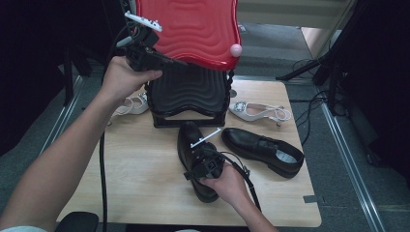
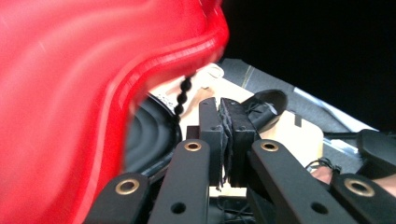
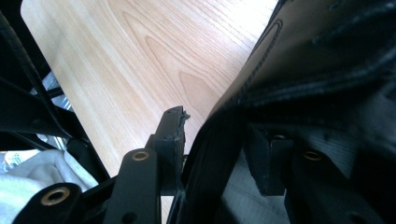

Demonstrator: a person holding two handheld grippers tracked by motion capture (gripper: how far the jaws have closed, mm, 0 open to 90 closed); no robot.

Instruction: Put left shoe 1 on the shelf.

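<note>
At lower centre, the right gripper (image 1: 209,166) pinches the black shoe's (image 1: 191,140) collar on the tabletop (image 1: 135,174); the left gripper (image 1: 167,62), upper left, is pressed together beside the red lid (image 1: 193,29).

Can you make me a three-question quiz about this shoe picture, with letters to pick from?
1. Where is the black shoe that the right hand-held gripper grips?
A. on the wooden table
B. inside the box
C. on the floor

2. What colour is the raised lid of the box?
A. blue
B. red
C. yellow

3. How do the jaws of the left hand-held gripper stand?
A. wide apart
B. clamped around a white sandal
C. shut together

Answers:
1. A, the high view shows the shoe lying on the table in front of the box.
2. B, the wavy lid is bright red in the high view and the left gripper view.
3. C, the left gripper view shows the two pads pressed against each other beside the lid.
</note>
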